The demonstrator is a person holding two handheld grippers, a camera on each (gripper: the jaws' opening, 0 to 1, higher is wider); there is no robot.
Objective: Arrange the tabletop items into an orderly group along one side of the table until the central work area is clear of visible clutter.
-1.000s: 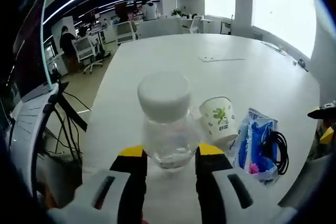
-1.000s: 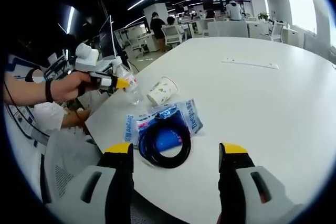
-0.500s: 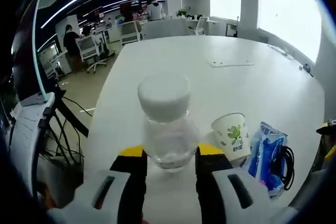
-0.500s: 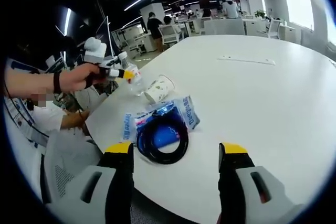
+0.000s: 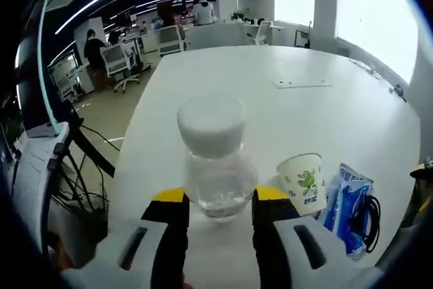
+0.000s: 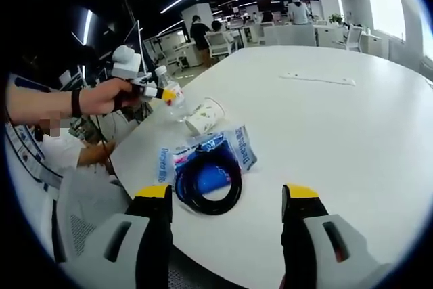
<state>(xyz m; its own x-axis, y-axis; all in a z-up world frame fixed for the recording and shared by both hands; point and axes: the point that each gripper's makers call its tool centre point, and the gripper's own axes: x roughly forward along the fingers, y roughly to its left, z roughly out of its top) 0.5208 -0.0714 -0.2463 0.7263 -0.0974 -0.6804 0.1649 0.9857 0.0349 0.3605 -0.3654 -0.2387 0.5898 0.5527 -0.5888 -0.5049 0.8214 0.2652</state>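
The left tool (image 5: 212, 202) is clamped on a clear bottle (image 5: 215, 157) above the white table (image 5: 284, 103) edge, paper cup (image 5: 302, 179) at four o'clock. Right tool (image 6: 226, 201) hangs apart. Next, probably, set the bottle beside the cup.

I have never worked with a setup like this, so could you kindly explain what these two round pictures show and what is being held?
No robot is involved: a person holds a two-jaw tool in each hand, and a fisheye camera rides on each, looking along its jaws. In the left gripper view, the left tool is shut on a clear bottle with a white cap. In the right gripper view, the right tool is open and holds nothing, and you can see the person's hand carrying the left tool and bottle. On the white table lie a paper cup on its side and a blue packet with a black cable coil on top.
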